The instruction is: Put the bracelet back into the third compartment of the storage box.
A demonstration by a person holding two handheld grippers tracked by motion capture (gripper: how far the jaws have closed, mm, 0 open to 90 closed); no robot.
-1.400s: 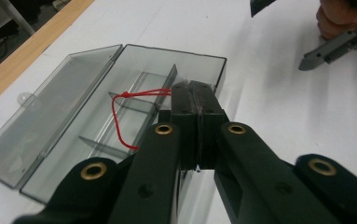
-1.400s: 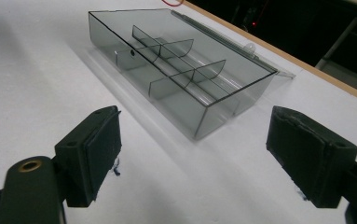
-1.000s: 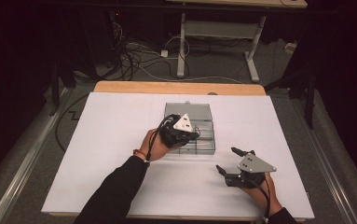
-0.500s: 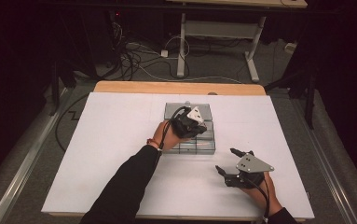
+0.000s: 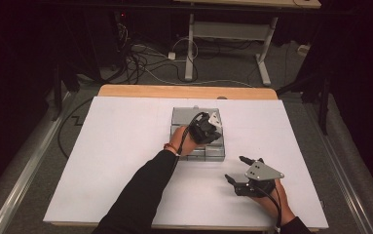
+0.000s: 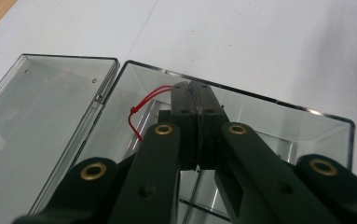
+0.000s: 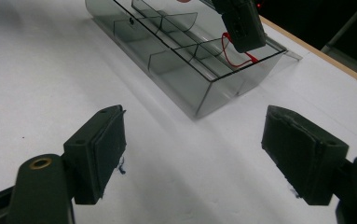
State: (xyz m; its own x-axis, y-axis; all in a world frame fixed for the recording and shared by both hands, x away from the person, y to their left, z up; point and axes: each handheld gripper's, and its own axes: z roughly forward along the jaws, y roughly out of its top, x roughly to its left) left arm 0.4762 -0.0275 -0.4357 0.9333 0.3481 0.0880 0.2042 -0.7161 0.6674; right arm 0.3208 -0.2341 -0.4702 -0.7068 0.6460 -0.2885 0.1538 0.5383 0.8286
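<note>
Left gripper [image 5: 212, 123] hangs over the clear box [image 5: 180, 117] on the white table [image 5: 116, 146]; right gripper [image 5: 242, 170] rests nearby, jaws apart. Left gripper view: jaws clamped on a red string [image 6: 136, 114] above a compartment. Right gripper view: spread pads [image 7: 104, 149] face the box [image 7: 176, 70]

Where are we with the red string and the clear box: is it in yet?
Nearly. The clear box already lies open, its lid flat beside it. The left gripper, jaws shut on the red string, holds it over an end compartment, not yet let go. The right gripper waits open on the white table. Left: release the string, then probably shut the lid.
</note>
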